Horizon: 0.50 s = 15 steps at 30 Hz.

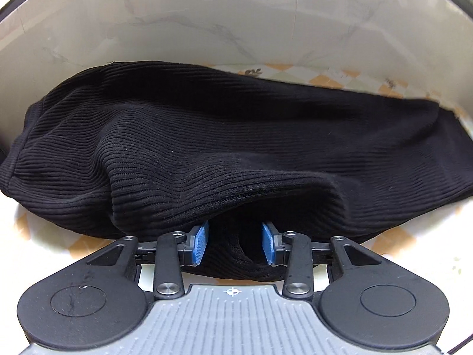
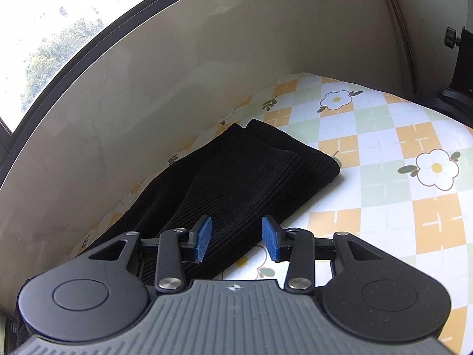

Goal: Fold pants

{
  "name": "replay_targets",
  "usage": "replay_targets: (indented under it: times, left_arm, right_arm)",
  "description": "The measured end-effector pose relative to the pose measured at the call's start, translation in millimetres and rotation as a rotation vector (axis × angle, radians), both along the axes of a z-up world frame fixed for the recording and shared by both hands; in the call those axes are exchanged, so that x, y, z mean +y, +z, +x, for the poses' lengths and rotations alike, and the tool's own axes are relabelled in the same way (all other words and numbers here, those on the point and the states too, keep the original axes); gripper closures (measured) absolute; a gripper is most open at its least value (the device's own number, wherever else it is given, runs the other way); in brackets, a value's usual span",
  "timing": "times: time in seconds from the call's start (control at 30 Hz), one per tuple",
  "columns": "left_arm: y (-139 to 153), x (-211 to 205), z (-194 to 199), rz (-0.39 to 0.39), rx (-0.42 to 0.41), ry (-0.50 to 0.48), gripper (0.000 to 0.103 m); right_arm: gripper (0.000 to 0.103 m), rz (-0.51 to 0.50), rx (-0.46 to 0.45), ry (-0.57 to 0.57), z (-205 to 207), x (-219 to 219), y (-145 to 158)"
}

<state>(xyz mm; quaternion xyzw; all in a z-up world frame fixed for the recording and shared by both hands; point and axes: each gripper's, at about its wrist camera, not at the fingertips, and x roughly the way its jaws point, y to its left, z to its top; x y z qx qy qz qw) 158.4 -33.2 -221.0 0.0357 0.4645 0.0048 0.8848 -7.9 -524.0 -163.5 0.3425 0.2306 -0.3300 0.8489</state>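
Scene: Black ribbed pants (image 1: 221, 136) are seen laid across a table covered by a checked, flower-printed cloth (image 2: 384, 153), close against a pale wall (image 2: 207, 59) below a window (image 2: 44, 14).

Pants, left wrist view: The garment is spread from the left edge to the right edge of the frame, filling its middle band; a raised, rolled fold is shown at lower centre, directly ahead of the tool.

Pants, right wrist view: The two leg ends (image 2: 266, 153) are shown side by side, running from lower left toward the upper centre of the frame and ending well short of the far table edge.

Left gripper (image 1: 235, 242): The jaws are held partly open, with the bunched fold lying between the blue pads (image 1: 199, 244); whether the pads are pressing on the cloth cannot be told.

Right gripper (image 2: 235, 241): The jaws are held partly open and nothing is gripped; the near edge of a leg is crossed just beyond the left pad, bare tablecloth beyond the right one.

Key relation: The long axis is judged to run crosswise before the left tool and away up-frame from the right one. The left hand is judged nearer, already at the fabric.

Step judged: A grasp of the fold is probably being set up.
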Motion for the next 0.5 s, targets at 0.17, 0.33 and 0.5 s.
replay_targets:
  times: [0.17, 0.33, 0.5]
  left_arm:
    - [17, 16, -21, -0.046, -0.024, 0.016, 0.092]
    - [29, 41, -62, -0.088, -0.088, -0.012, 0.093]
    - [10, 51, -85, -0.131, -0.020, 0.025, 0.093]
  right_arm:
    - [0.061, -0.003, 0.000, 0.024, 6, 9, 2]
    - [0.062, -0.003, 0.004, 0.053, 12, 22, 3]
    - [0.063, -0.006, 0.024, 0.081, 15, 35, 5]
